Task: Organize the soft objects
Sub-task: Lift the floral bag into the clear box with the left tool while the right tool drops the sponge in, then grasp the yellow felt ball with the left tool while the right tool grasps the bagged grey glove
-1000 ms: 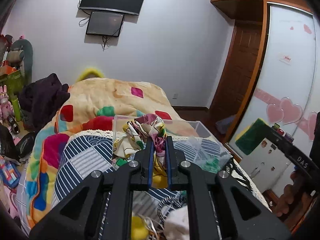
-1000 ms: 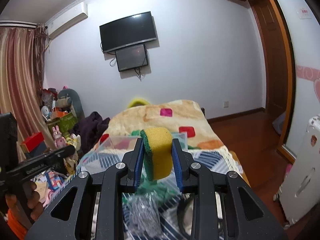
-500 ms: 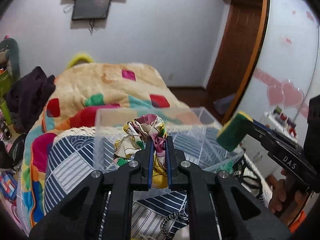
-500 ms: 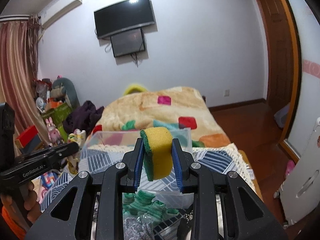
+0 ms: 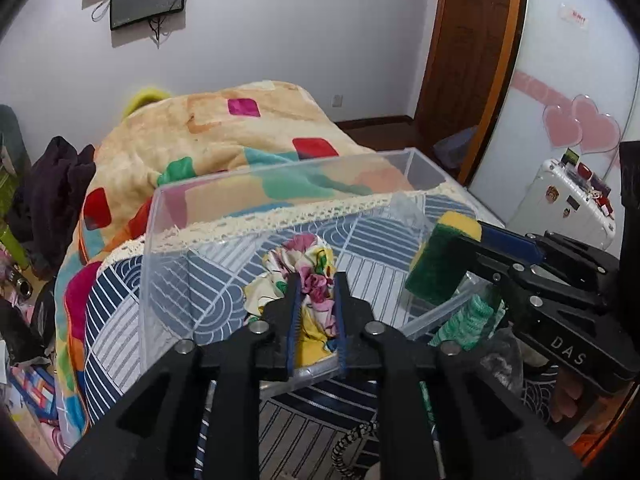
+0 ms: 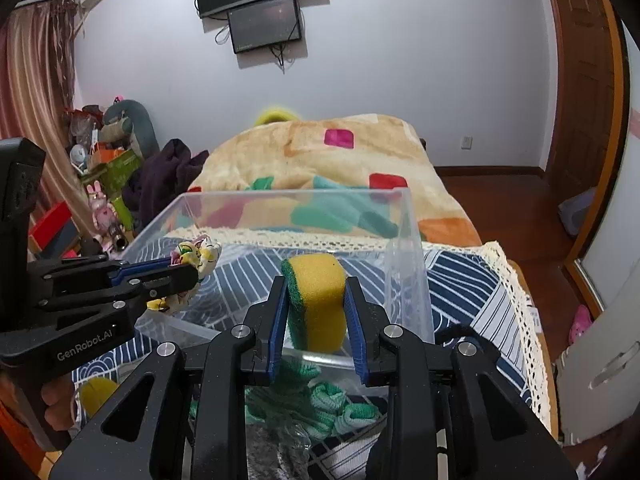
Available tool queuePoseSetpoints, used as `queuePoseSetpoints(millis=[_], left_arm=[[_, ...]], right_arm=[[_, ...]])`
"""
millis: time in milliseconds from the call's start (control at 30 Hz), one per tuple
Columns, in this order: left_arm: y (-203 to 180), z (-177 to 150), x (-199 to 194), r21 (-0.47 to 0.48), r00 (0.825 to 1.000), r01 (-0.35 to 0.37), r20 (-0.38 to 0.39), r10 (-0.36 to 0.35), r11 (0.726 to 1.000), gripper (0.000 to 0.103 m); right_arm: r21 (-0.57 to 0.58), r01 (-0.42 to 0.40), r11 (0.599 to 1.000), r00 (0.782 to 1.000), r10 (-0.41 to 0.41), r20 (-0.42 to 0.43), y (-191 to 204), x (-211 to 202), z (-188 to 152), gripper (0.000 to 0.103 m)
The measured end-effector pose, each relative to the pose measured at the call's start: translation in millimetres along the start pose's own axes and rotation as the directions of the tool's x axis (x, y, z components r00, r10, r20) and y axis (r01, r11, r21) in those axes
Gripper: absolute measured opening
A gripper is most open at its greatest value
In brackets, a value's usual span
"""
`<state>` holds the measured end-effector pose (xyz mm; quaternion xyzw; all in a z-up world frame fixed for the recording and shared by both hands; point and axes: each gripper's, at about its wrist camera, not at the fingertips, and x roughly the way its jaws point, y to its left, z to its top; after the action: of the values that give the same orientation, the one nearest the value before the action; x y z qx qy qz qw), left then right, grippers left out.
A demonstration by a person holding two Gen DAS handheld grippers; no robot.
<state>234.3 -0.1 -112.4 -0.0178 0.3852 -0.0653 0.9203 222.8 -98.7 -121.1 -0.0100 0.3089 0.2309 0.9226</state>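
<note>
Your hands are mostly hidden behind the handles, only fingertips show at the frame edges. The near wall of the clear bin is cut off behind the left hand-held gripper in the left wrist view, so you can't tell if the cloth touches the bin floor. The dark crinkly item under the right hand-held gripper is too blurred to identify. Left hand-held gripper: narrow gap, clamped on the floral cloth, which bunches out past the fingertips and hangs over the bin's interior. Right hand-held gripper: moderately open, squeezing the yellow-and-green sponge, yellow face toward the camera, green scourer on its left edge; the sponge is above the bin's near right rim. From the left wrist view the sponge sits just right of the cloth, not touching. The green knitted item lies on the striped bed cover just outside the bin, below the sponge. Readable text: "GenRobot.AI" on the left gripper body in the right wrist view, "DAS" on the right gripper body in the left wrist view. The wardrobe sticker text is illegible.
</note>
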Motion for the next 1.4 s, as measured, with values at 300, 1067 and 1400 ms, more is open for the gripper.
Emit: queuePoseSetpoints(millis=[300,1067,1400], left_arm=[[6.6,-3.9,-13.7,-0.027,0.999,-0.01,0.05,0.011,1.0,0.046],[24.5,-82.4,-107.9,-0.073,0.986,-0.074,0.147,0.084,0.995,0.09],[58.5,-119.9,-94.4,-0.179,0.989,-0.122,0.065,0.135,0.976,0.09]], right_arm=[[0.0,0.057,0.998,0.998,-0.057,0.0,-5.7,-5.8,-2.0,0.056],[0.005,0.018,1.0,0.994,-0.018,0.106,11.6,-49.9,-28.2,0.083],[0.02,0.011,1.0,0.999,-0.012,0.042,10.0,-40.9,-53.0,0.082]])
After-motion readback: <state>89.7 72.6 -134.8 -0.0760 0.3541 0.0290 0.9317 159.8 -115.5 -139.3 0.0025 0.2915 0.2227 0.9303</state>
